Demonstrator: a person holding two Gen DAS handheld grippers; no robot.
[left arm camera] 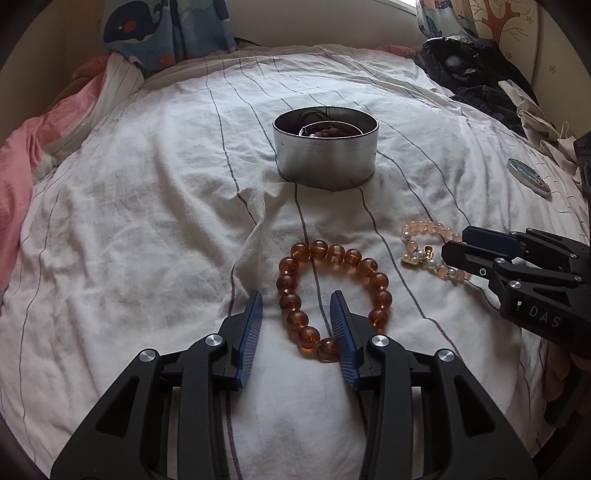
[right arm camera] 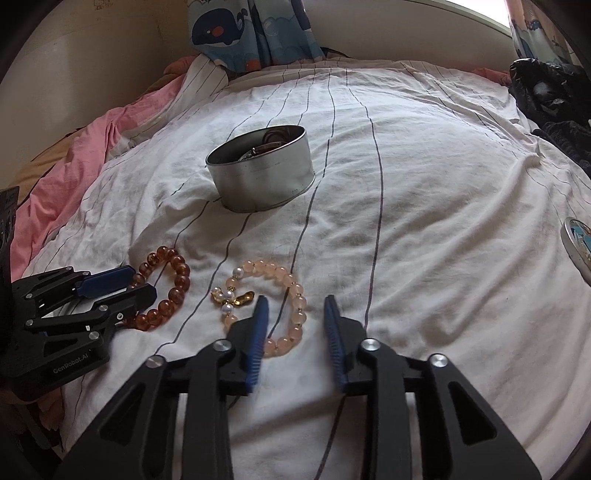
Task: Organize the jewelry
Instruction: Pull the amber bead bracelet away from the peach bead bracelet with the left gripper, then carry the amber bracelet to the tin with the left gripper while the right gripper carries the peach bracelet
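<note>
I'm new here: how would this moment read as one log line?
left gripper: open, straddling amber bracelet | right gripper: open, over pink bracelet | tin: holds jewelry

Striped white sheet (left arm camera: 147,206), pink blanket (left arm camera: 22,162), whale-print curtain (right arm camera: 251,29), dark clothes (left arm camera: 469,70).

**Glass-bright beads, dull metal, creased cloth**

The amber bracelet (left arm camera: 332,295) has glossy, translucent beads with darker flecks inside. The pink bracelet (right arm camera: 273,306) has smooth, milky beads with a soft sheen, pearly white ones among them and a shiny gold-coloured charm. The round tin (left arm camera: 325,147) near the bed's middle is bare grey metal, brushed and dull, its inner wall more reflective. The bedsheet (left arm camera: 147,221) is white woven cloth, matt and creased, with thin dark stripes. The left gripper (left arm camera: 297,332) and right gripper (right arm camera: 295,332) look like matt black plastic with ribbed blue pads and bright metal pins. The lid (left arm camera: 528,179) at the bed's right edge has a metallic rim.
</note>
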